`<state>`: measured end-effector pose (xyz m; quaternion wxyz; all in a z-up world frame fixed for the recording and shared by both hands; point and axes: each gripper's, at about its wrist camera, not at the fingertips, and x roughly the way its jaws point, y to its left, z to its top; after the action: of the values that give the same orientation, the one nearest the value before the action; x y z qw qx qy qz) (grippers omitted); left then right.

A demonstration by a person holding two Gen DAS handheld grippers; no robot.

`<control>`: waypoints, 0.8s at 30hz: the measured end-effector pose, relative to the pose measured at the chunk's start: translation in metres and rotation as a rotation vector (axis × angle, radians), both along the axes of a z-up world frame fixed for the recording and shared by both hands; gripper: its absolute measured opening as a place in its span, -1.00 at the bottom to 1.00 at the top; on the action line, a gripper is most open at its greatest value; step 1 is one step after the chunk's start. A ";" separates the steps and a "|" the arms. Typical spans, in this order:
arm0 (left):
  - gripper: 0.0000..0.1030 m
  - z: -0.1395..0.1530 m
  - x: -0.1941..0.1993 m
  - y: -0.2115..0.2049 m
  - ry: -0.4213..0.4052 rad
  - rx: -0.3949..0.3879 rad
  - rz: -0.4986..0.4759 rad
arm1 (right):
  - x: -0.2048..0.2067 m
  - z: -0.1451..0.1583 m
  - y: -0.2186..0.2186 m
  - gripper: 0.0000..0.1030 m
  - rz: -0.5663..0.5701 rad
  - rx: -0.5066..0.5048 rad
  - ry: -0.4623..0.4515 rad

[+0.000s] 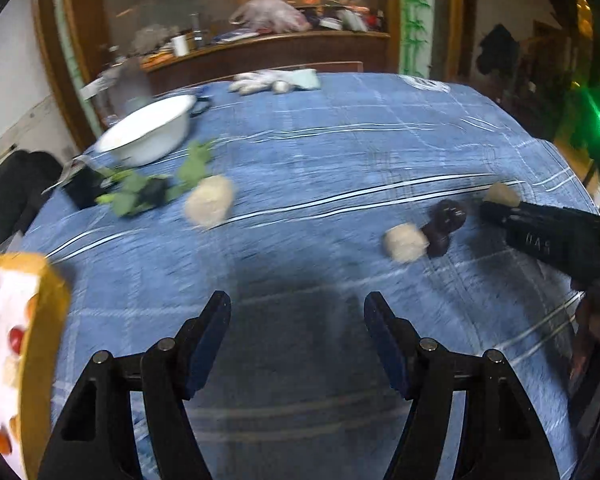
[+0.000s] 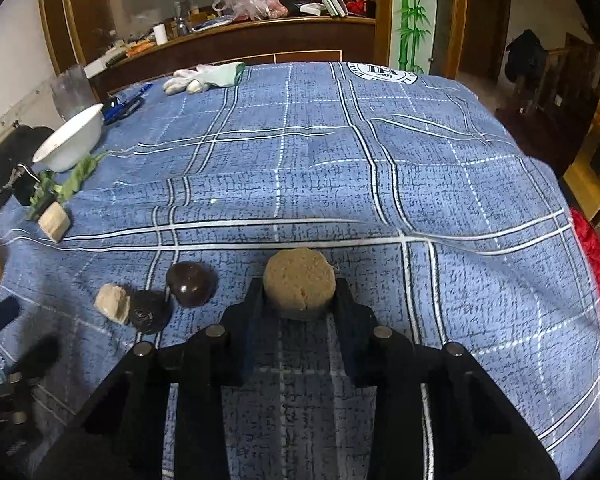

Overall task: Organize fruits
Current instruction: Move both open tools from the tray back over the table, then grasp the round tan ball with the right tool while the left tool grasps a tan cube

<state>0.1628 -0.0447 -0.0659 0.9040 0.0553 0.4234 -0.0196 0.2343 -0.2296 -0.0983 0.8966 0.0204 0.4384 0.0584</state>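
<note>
The right tool (image 2: 299,292) is closed on a round tan fruit slice (image 2: 299,282), held just above the blue checked counter (image 2: 380,184). The left tool (image 1: 298,320) gapes wide and empty; two dark fruits (image 2: 191,283) lie left of the right tool.

Nothing here reads clearly. A round white emblem (image 2: 382,73) printed on the blue checked tablecloth (image 2: 300,168) carries lettering too small to read; pale characters on the right gripper's (image 1: 500,204) black body are blurred.
</note>
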 end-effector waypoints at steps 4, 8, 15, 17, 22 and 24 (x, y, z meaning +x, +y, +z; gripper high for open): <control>0.32 -0.003 0.018 -0.027 -0.002 0.007 -0.053 | -0.007 0.001 -0.010 -0.32 -0.008 0.047 -0.008; 0.24 -0.007 0.030 -0.042 -0.008 0.014 -0.061 | -0.004 0.000 -0.017 -0.32 -0.011 0.105 -0.002; -0.01 -0.011 0.040 -0.051 -0.010 0.006 -0.070 | -0.004 0.000 -0.016 -0.32 0.006 0.132 -0.002; -0.01 -0.012 0.042 -0.049 -0.003 -0.019 -0.063 | -0.004 0.001 -0.016 -0.32 0.007 0.132 -0.005; -0.31 -0.013 0.042 -0.049 0.008 -0.050 -0.103 | -0.005 0.002 -0.016 -0.32 0.011 0.131 -0.009; -0.53 -0.013 0.042 -0.054 0.010 -0.051 -0.126 | -0.005 0.002 -0.015 -0.32 0.014 0.134 -0.008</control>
<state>0.2045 -0.0983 -0.0791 0.9000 0.0589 0.4229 -0.0874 0.2295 -0.2447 -0.0967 0.8947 0.0773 0.4299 0.0938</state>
